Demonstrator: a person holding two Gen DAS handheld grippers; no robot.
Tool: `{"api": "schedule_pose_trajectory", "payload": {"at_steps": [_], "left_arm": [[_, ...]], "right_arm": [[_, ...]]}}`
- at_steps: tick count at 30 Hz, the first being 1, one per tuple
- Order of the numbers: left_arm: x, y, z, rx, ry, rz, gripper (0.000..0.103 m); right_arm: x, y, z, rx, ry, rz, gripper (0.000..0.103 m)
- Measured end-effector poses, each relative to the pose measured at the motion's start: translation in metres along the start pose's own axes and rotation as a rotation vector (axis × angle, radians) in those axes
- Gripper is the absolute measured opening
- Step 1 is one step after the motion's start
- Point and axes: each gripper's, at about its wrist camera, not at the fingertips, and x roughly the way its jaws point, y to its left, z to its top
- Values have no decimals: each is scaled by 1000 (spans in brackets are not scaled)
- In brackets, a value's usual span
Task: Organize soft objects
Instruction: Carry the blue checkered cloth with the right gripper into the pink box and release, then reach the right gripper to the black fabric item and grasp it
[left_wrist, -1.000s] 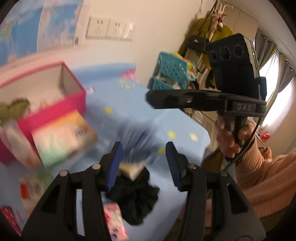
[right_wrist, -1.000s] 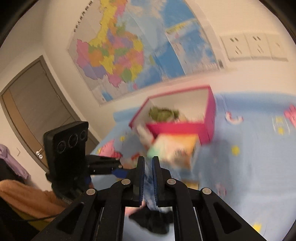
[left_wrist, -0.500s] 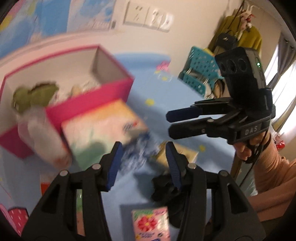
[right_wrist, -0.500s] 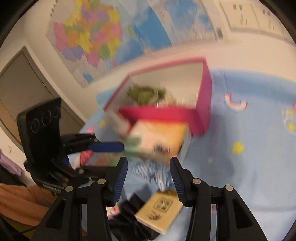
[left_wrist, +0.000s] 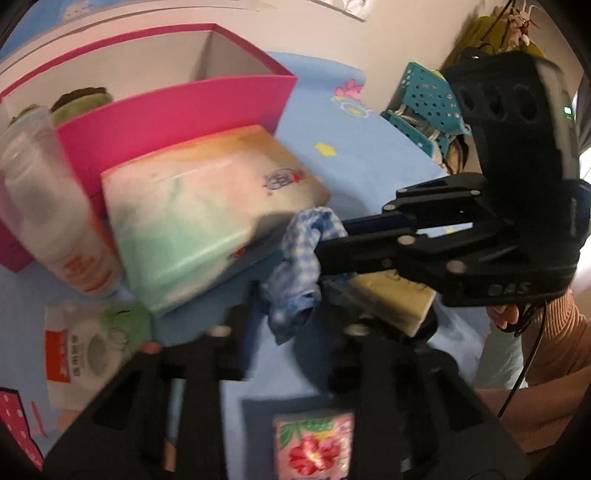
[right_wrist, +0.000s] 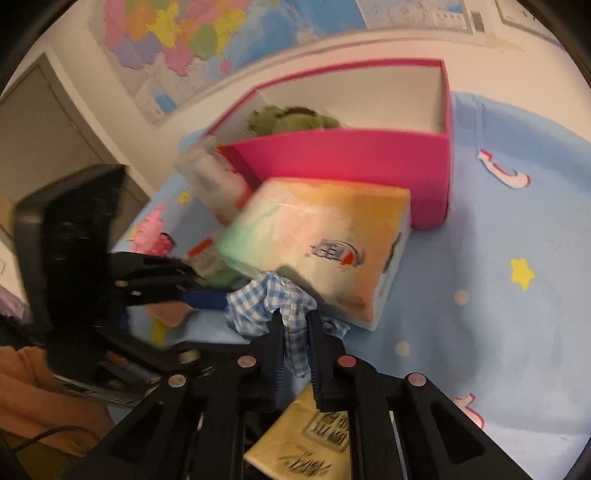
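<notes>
Both wrist views look steeply down along their fingers, close over the blue bedsheet (left_wrist: 354, 155). Shared: pink box (left_wrist: 177, 107) (right_wrist: 343, 158) far, tissue pack (left_wrist: 199, 210) (right_wrist: 325, 236), checked cloth (left_wrist: 299, 266) (right_wrist: 273, 302) near.

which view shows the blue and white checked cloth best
The right wrist view: the blue and white checked cloth sits sharp and central, pinched between both grippers. The left wrist view shows the cloth too, but blurrier and partly behind the left gripper's dark frame.
</notes>
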Motion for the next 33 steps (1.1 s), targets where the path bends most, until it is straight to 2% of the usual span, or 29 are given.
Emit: {"api": "schedule_pose_trajectory", "payload": {"at_steps": [4, 7, 11, 13, 16, 21, 23, 26, 27, 29, 30, 31, 33], "left_arm": [[-20, -6, 14, 9, -64, -12, 19], [-43, -11, 33, 33, -127, -6, 19], [-60, -10, 69, 48, -199, 77, 19], [-63, -4, 88, 31, -218, 94, 19], [-59, 12, 110, 10, -222, 138, 19], [-40, 34, 135, -39, -178, 189, 20], [-31, 40, 140, -65, -158, 212, 39], [-28, 46, 141, -72, -156, 259, 41], [-26, 48, 142, -73, -152, 267, 42], [-27, 48, 140, -70, -146, 284, 50], [-27, 49, 139, -70, -152, 304, 50], [-28, 49, 139, -70, -157, 309, 50], [-32, 50, 136, -81, -159, 298, 50]], "right_arm": [[-27, 7, 9, -12, -65, 9, 9], [-51, 13, 31, -36, -140, 4, 9], [-67, 10, 68, -42, -215, -36, 9], [-68, 5, 87, -38, -244, -60, 9], [-66, -8, 110, -10, -255, -66, 9], [-45, -27, 136, 32, -241, -108, 9], [-33, -37, 142, 57, -220, -120, 9], [-16, -52, 147, 89, -178, -152, 10], [-10, -55, 149, 102, -162, -164, 11], [-4, -61, 150, 117, -147, -214, 13], [-3, -62, 150, 123, -149, -223, 17], [-3, -65, 150, 138, -148, -222, 28], [-5, -67, 149, 159, -155, -233, 41]]}}
